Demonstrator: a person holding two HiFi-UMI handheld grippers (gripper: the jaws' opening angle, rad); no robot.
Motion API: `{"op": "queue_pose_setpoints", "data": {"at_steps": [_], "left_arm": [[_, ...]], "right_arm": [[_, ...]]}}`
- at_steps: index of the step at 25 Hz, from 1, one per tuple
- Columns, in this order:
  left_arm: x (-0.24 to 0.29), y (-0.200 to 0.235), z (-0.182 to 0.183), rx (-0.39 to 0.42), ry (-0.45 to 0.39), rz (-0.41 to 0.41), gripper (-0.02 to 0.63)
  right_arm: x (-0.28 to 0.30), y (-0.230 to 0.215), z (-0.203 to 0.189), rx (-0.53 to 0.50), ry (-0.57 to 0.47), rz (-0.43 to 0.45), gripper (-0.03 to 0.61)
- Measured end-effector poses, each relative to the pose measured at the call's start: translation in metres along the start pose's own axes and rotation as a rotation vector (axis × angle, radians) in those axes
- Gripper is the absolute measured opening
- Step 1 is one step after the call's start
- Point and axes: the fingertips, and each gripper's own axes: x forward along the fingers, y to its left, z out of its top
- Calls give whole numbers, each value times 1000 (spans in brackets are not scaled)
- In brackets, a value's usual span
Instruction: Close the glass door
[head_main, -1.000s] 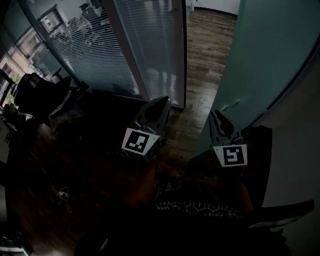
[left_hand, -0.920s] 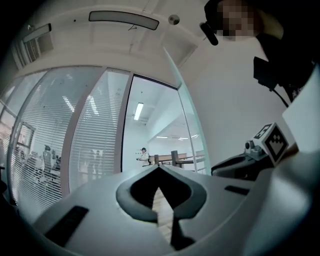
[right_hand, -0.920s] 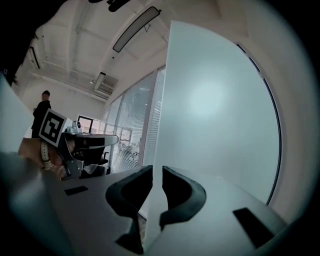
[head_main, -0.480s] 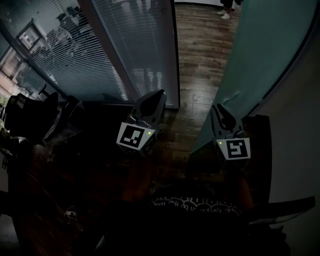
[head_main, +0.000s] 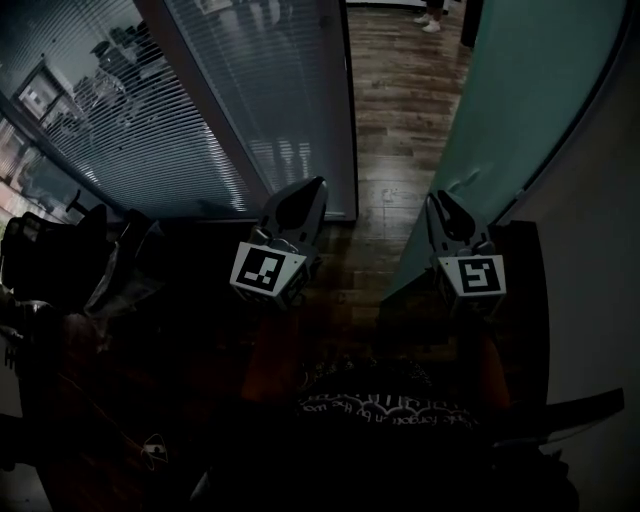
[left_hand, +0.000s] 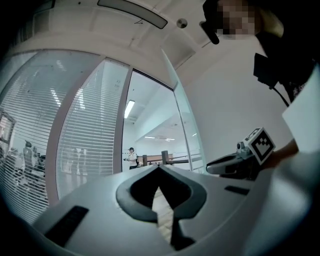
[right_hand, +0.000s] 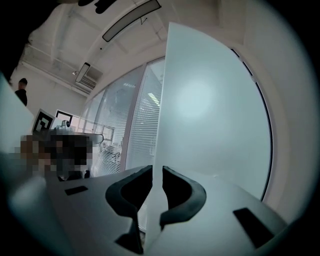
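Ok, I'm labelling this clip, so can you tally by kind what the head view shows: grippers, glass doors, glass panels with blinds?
Grippers: 2 (left gripper, right gripper)
Glass door: 1
Glass panels with blinds: 2
Total: 5

Head view looks steeply down; right gripper view faces the same glass door (right_hand: 210, 110) closely.

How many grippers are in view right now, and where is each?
2. The left gripper, shut and empty, points toward the open gap near the blinds panel's edge. The right gripper is clamped on the glass door's free edge.
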Motion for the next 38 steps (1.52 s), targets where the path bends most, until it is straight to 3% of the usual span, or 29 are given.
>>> {"op": "queue_pose_setpoints", "data": {"at_steps": [12, 20, 28, 38], "left_arm": [[2, 46, -10, -22, -2, 37, 2], [20, 104, -15, -5, -8, 104, 2], [55, 150, -21, 1, -8, 135, 2], [109, 178, -25, 37, -11, 134, 2]], "right_arm": [[61, 6, 6, -9, 1, -2, 63], [120, 6, 12, -41, -14, 24, 61], [171, 7, 11, -73, -11, 70, 54], [234, 2, 14, -63, -29, 143, 49]]}}
